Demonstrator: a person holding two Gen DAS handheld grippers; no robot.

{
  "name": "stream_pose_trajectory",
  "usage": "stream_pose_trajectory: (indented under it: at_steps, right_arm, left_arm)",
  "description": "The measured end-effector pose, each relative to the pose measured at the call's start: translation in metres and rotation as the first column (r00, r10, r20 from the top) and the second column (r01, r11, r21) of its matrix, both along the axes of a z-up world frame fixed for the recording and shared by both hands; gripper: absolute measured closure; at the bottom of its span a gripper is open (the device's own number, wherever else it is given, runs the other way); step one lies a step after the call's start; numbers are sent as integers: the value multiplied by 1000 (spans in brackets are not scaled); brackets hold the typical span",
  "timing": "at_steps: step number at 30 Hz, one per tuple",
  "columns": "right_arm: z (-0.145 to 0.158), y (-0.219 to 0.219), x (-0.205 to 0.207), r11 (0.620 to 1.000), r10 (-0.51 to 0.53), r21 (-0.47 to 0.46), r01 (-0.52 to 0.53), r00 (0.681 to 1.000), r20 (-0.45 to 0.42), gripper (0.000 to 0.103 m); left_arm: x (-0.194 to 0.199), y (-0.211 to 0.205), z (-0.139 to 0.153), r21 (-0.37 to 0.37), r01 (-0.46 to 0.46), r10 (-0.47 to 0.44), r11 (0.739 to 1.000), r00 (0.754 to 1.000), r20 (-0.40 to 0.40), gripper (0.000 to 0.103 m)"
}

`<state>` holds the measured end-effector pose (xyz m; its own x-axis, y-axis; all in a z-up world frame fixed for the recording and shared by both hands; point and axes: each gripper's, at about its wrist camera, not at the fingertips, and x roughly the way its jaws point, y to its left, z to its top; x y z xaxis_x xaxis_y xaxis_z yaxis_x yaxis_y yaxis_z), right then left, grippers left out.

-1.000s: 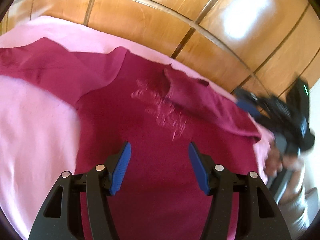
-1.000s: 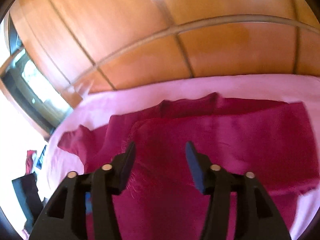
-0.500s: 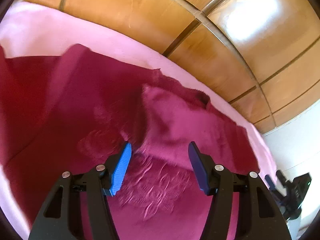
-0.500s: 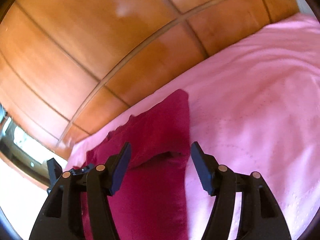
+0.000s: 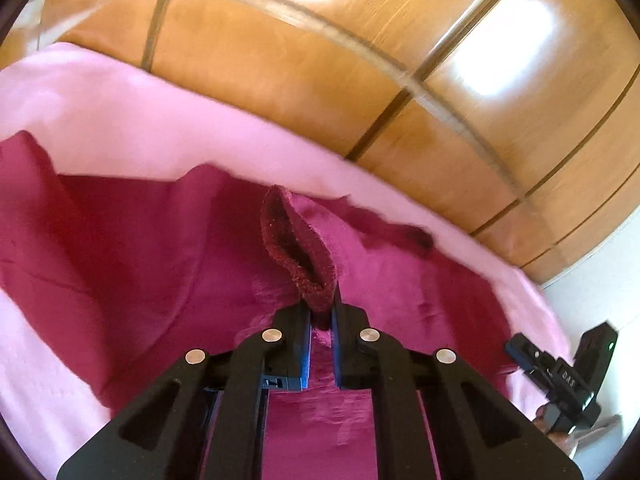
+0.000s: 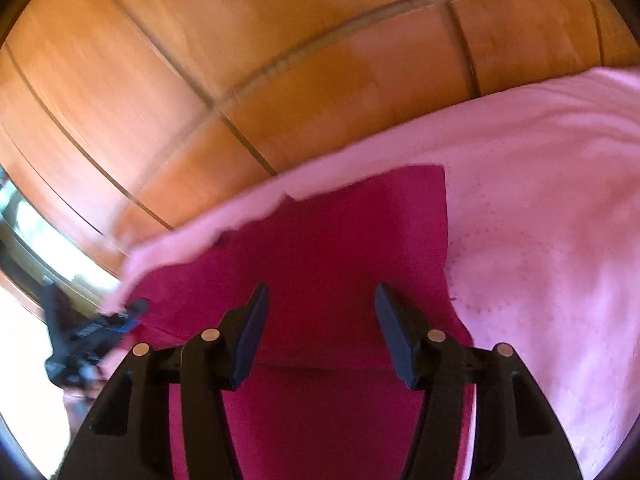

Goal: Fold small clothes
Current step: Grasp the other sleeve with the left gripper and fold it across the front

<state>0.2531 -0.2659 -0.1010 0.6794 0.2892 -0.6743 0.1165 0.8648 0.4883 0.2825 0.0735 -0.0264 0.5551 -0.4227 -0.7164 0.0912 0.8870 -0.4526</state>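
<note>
A dark red garment [image 5: 152, 240] lies spread on a pink sheet [image 5: 120, 120]. My left gripper [image 5: 320, 308] is shut on a ribbed cuff of the garment [image 5: 304, 248], which stands up between the jaws. In the right wrist view the same red garment [image 6: 340, 240] lies flat with a straight edge to the right. My right gripper [image 6: 320, 320] is open just above it and holds nothing. The right gripper also shows at the right edge of the left wrist view [image 5: 568, 376].
A glossy wooden panelled wall [image 5: 360, 60] runs behind the bed. The pink sheet [image 6: 540, 220] stretches to the right of the garment. A bright window [image 6: 48, 248] is at far left, with the left gripper [image 6: 84, 332] blurred below it.
My left gripper has closed on the cuff, which was lying between its open jaws. My right gripper has moved forward over the garment and stays open.
</note>
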Motion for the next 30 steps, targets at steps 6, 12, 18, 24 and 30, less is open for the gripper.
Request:
stream_pose_trajectory:
  at_steps: [6, 12, 18, 24, 30]
  right_arm:
    - [-18, 25, 5, 984, -4, -181, 3, 1000, -7, 49]
    - [-22, 48, 2, 944, 17, -330, -14, 1000, 6, 35]
    - [-24, 54, 1, 939, 73, -337, -67, 997, 5, 12]
    - [-24, 59, 4, 931, 66, -360, -64, 998, -7, 9]
    - [-25, 68, 8, 918, 79, -389, -82, 997, -24, 2]
  left_arm:
    - [3, -13, -33, 188, -19, 19, 982, 1000, -3, 96]
    - [-16, 1, -18, 156, -48, 46, 987, 999, 21, 72]
    - [-55, 79, -2, -8, -157, 157, 988, 987, 20, 60]
    - [-92, 199, 0, -68, -399, 397, 915, 917, -34, 60]
    - [-111, 302, -2, -143, -625, 623, 768, 780, -65, 60]
